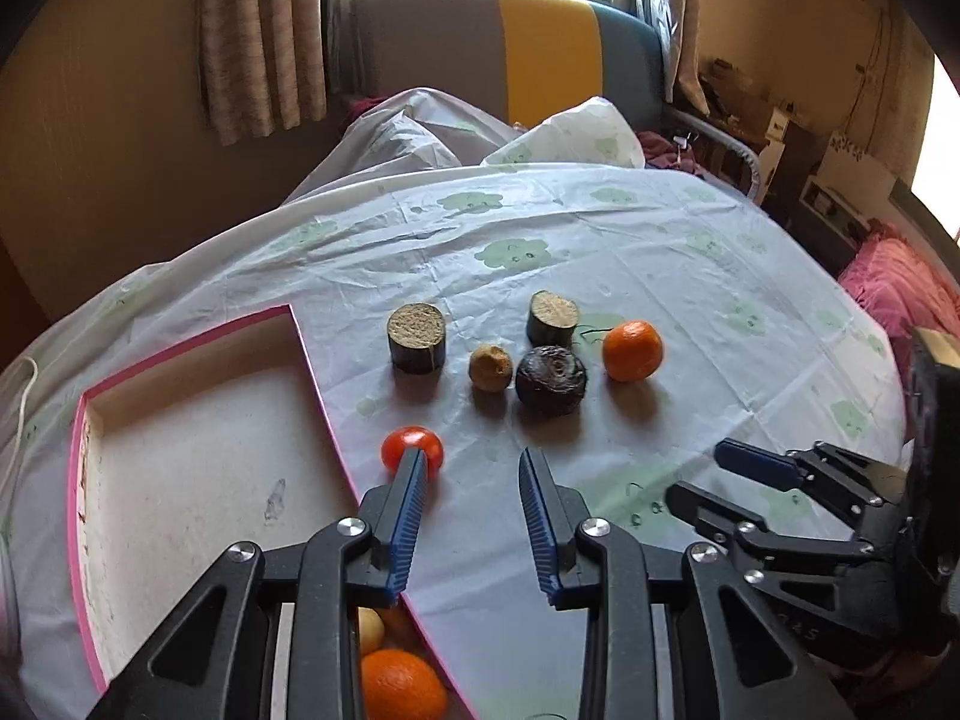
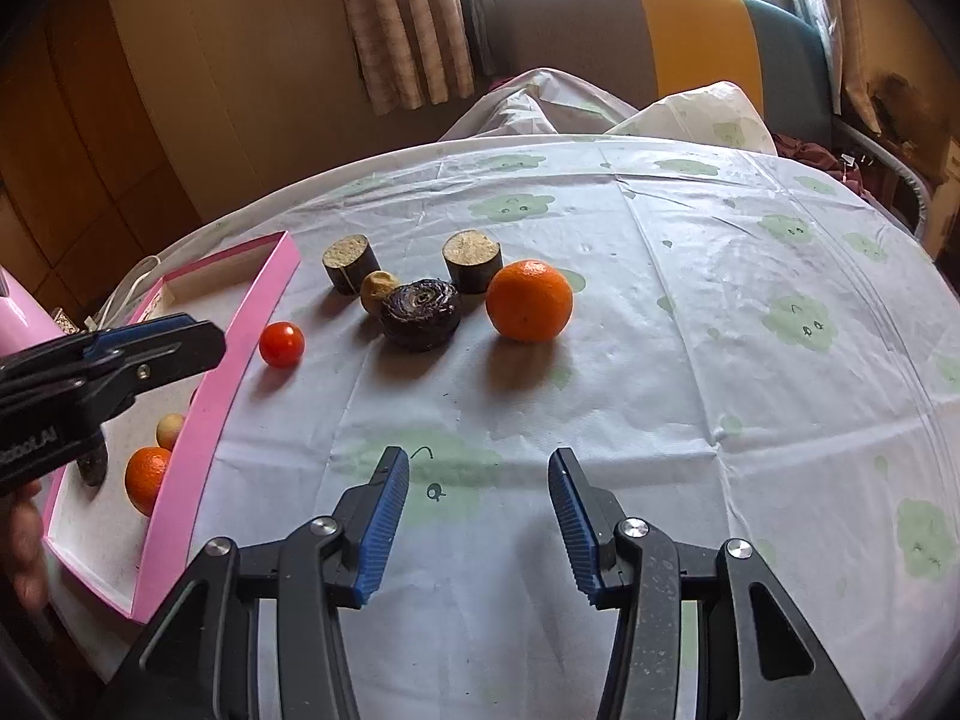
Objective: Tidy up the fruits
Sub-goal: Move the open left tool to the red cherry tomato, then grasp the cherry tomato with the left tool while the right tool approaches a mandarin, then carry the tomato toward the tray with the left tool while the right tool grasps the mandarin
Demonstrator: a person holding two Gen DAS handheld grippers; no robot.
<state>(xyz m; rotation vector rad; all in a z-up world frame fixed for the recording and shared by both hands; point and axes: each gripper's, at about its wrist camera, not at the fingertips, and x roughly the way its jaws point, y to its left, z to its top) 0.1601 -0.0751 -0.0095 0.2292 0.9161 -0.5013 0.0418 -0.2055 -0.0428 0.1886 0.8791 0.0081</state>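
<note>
Fruits on the cloth: an orange [image 2: 529,300], a small red tomato [image 2: 281,345], a dark wrinkled fruit [image 2: 421,313], a small tan fruit [image 2: 378,289] and two dark cut cylinders with pale tops [image 2: 347,263] [image 2: 472,259] lie loose near the middle of the table.
Fruits in the box: a second orange [image 2: 146,477] and a pale round fruit [image 2: 170,429] sit in the near end of the pink box [image 2: 198,420].
Surface: a table under a creased white plastic cloth [image 2: 690,360] printed with green cloud shapes.
Room: curtains [image 1: 261,36] hang beside a bright window; a grey, yellow and blue headboard [image 1: 510,42] stands behind the table, and a pink blanket [image 1: 900,288] lies at the right edge.
Left gripper [image 1: 474,462]: jaws apart with a narrow gap and only bare cloth between them; one blue finger [image 1: 411,504] overlaps the tomato in the picture, but it grips nothing.
Right gripper [image 2: 480,462]: jaws partly open over bare cloth, holding nothing, well short of the orange.
Left wrist view only: the box's bare floor, scuffed and marked, and cluttered shelves by the right wall.
Right wrist view only: the box's outer pink wall, a hand [image 2: 27,540] at the lower left edge, and the left gripper seen side-on over the box.
Writing: white letters on the left gripper's body, cut off by the picture edge; they seem to end in "AI", the rest unclear.
</note>
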